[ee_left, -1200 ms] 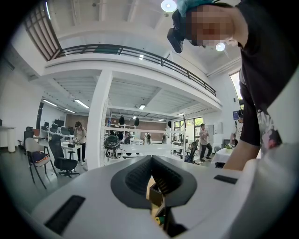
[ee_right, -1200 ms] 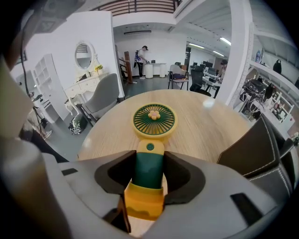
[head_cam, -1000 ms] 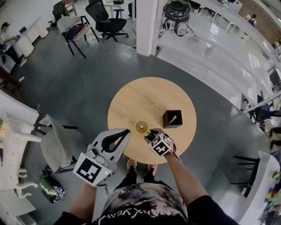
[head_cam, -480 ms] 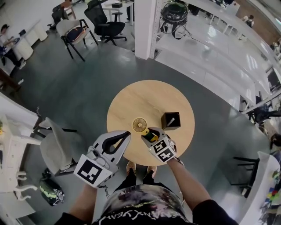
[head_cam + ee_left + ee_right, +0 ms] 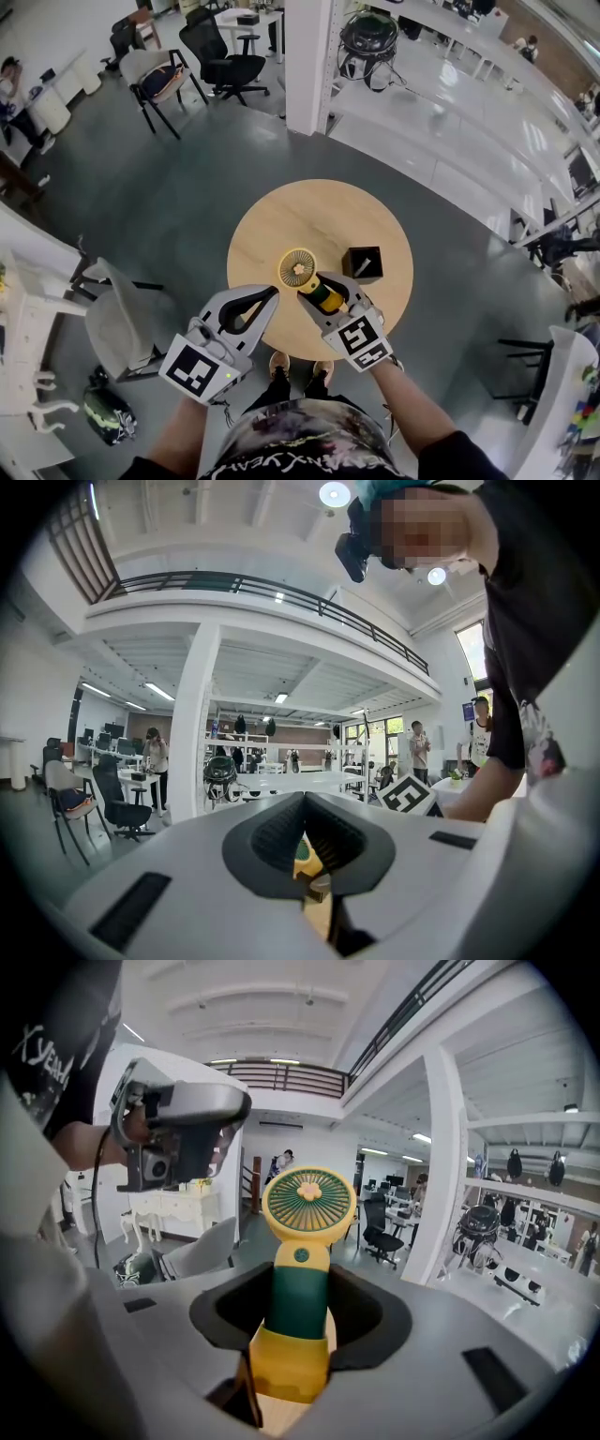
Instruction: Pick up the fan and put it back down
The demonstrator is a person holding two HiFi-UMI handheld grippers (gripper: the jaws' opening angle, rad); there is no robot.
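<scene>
The small hand fan (image 5: 300, 270) has a round yellow-and-green head and a green handle with a yellow base. My right gripper (image 5: 324, 292) is shut on that handle and holds the fan in the air above the round wooden table (image 5: 281, 216). In the right gripper view the fan (image 5: 307, 1206) stands upright between the dark pads (image 5: 361, 1312), head up and tilted away. My left gripper (image 5: 267, 292) hovers at the table's near edge, left of the fan, with its jaws together and nothing in them. The same meeting tips (image 5: 305, 841) show in the left gripper view.
A black open box (image 5: 362, 264) with a pale stick inside sits on the table, right of the fan. A grey chair (image 5: 122, 314) stands left of the table. A white pillar (image 5: 307, 66), office chairs (image 5: 225, 47) and long white desks (image 5: 450, 122) lie farther off.
The right gripper has lifted the fan off the tabletop and tipped it forward, so its head looks larger and nearer the camera. The left gripper has stayed put.
</scene>
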